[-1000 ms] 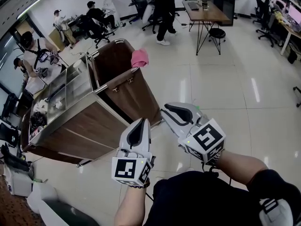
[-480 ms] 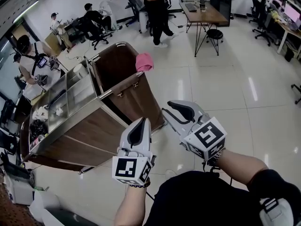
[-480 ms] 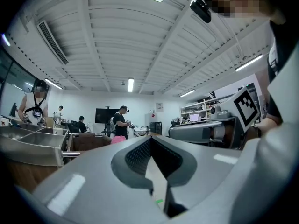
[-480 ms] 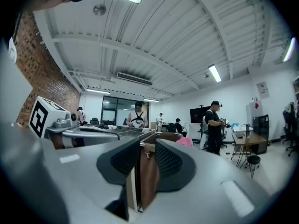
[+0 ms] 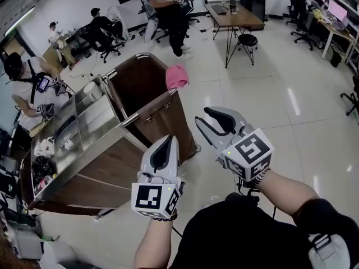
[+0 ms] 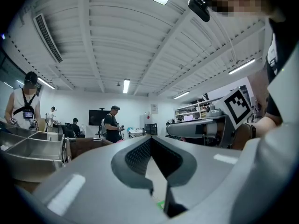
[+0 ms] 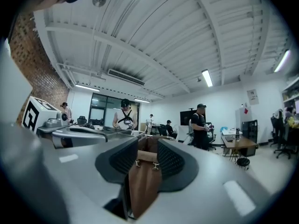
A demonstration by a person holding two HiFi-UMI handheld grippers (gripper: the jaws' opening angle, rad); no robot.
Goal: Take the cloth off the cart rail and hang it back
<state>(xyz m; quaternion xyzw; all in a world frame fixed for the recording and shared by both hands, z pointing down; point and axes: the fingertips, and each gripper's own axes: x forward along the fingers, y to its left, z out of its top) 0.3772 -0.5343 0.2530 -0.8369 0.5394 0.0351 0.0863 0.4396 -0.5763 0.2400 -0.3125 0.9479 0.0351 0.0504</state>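
A pink cloth (image 5: 177, 76) hangs over the rim at the far right corner of the cart's brown bin (image 5: 137, 80), by the steel rail (image 5: 147, 109). My left gripper (image 5: 168, 140) is shut with nothing in it and points at the cart's near side. In the left gripper view its jaws (image 6: 150, 137) meet at the tips. My right gripper (image 5: 201, 115) is beside it, open and empty, well short of the cloth. Its jaws have just been opening. The right gripper (image 7: 147, 144) frames the cart's brown panel (image 7: 144, 176) between its pads.
The cart's steel top (image 5: 84, 116) holds several trays with small items. A person (image 5: 25, 80) stands at its far left side, and another in black (image 5: 168, 7) stands behind it. A desk (image 5: 227, 13) and a stool (image 5: 247, 40) are at the back right, with shiny floor (image 5: 280, 111) on the right.
Both grippers have moved forward toward the cart, which now lies closer. The right gripper's jaws have spread wider. The person in black at the back has stepped left.
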